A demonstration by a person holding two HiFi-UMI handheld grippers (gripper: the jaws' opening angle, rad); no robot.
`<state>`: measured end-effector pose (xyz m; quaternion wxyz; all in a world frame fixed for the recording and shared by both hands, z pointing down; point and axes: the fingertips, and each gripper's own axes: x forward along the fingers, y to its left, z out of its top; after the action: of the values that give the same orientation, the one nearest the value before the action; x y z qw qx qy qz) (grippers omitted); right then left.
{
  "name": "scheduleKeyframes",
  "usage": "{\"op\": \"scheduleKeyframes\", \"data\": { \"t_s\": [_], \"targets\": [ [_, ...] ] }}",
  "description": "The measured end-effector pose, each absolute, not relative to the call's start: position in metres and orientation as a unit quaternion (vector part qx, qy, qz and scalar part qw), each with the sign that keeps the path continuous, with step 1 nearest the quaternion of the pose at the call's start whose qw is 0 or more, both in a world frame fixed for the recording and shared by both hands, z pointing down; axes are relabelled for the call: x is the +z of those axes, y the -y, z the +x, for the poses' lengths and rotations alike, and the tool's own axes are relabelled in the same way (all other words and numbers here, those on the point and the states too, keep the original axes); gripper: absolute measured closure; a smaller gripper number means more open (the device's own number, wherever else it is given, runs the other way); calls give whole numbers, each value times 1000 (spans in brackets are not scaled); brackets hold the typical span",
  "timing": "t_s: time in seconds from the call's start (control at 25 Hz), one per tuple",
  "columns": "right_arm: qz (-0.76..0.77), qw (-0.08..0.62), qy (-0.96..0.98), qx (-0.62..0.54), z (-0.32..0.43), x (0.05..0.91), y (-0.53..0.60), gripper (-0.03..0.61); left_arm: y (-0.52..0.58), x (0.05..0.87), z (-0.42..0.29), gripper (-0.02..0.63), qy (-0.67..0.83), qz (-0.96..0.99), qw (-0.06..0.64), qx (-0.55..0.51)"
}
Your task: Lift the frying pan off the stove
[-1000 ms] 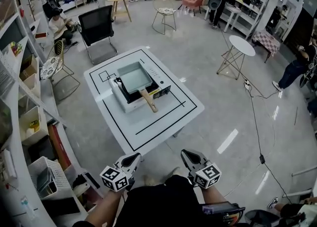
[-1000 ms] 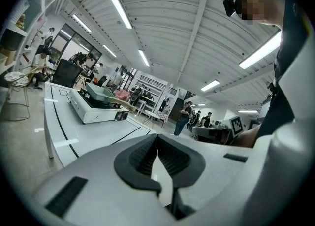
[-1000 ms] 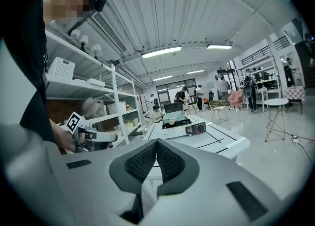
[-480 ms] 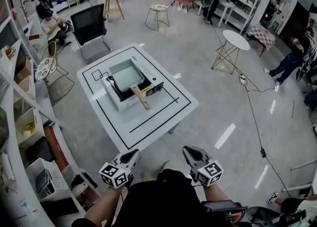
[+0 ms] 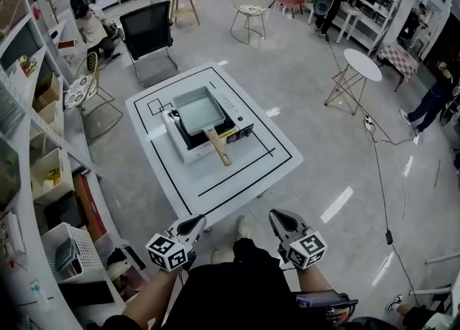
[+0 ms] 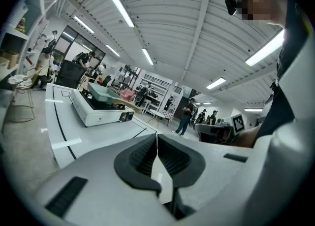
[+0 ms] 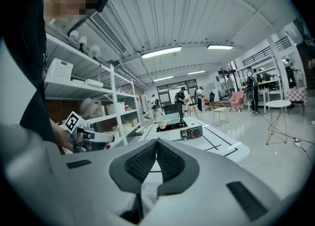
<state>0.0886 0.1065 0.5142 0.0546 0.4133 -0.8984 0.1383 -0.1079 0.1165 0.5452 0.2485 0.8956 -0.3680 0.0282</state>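
Note:
A rectangular grey-green frying pan (image 5: pixel 195 111) with a wooden handle (image 5: pixel 218 147) sits on a white portable stove (image 5: pixel 185 150) on a white table (image 5: pixel 244 174) marked with black lines. Both grippers hang in front of the person's body, short of the table's near edge and well apart from the pan. My left gripper (image 5: pixel 195 223) is shut with nothing between its pads. My right gripper (image 5: pixel 277 218) is shut and empty too. In the left gripper view the pan (image 6: pixel 102 91) and stove (image 6: pixel 93 113) lie ahead to the left of the jaws (image 6: pixel 156 137). In the right gripper view the pan (image 7: pixel 170 118) stands straight ahead beyond the jaws (image 7: pixel 156 143).
Shelving (image 5: pixel 29 127) and a white basket (image 5: pixel 66 255) line the left side. A black chair (image 5: pixel 146 32) stands behind the table, and a round white side table (image 5: pixel 362 65) is at the right. A cable (image 5: pixel 379 177) runs over the floor. Several people stand at the back.
The head view has swayed a little. My right gripper has drifted slightly toward the table. Both grippers have stayed shut, and the pan has not moved.

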Motion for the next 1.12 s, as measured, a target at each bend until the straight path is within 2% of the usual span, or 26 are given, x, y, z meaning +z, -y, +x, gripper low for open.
{"op": "scheduleKeyframes", "data": {
  "t_s": [1.12],
  "targets": [
    [310,51,932,180,60,540,57,554,13,552,-107,600,448,848,281,27]
  ]
}}
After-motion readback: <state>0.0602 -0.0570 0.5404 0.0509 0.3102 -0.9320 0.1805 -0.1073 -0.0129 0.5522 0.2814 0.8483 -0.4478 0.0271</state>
